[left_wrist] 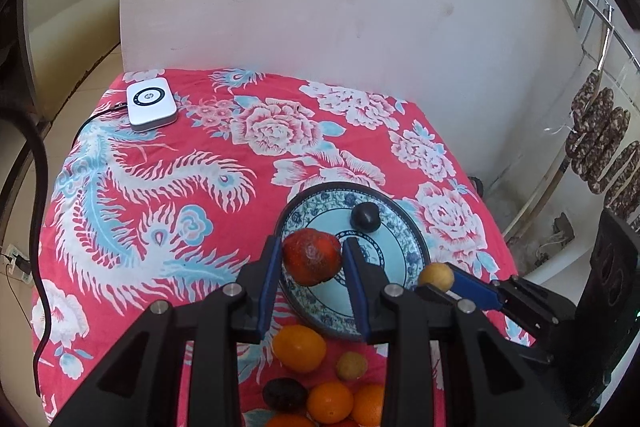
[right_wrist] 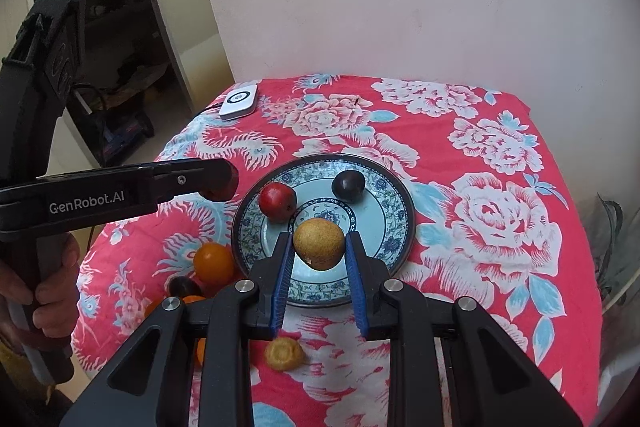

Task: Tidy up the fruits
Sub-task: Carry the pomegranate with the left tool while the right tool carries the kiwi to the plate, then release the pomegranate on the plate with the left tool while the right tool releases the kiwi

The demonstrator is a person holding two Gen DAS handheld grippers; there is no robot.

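My left gripper (left_wrist: 311, 254) is shut on a red fruit (left_wrist: 312, 257) and holds it over the near-left rim of the blue-patterned plate (left_wrist: 404, 227). The right gripper (right_wrist: 319, 242) is shut on a round yellow fruit (right_wrist: 319, 243) above the plate's (right_wrist: 394, 223) near side. A dark plum (left_wrist: 365, 217) lies on the plate toward its far side. From the right wrist, the red fruit (right_wrist: 277, 201) hangs at the plate's left rim and the dark plum (right_wrist: 349, 185) sits behind. Several oranges (left_wrist: 299, 347), a yellow fruit (left_wrist: 351, 366) and a dark fruit (left_wrist: 285, 393) lie on the cloth near me.
A red floral cloth (left_wrist: 200, 187) covers the table, which stands against a pale wall. A white device (left_wrist: 151, 103) with a cable sits at the far left corner. A person's hand (right_wrist: 44, 291) grips the left tool's handle. Another yellow fruit (right_wrist: 285, 353) lies under the right gripper.
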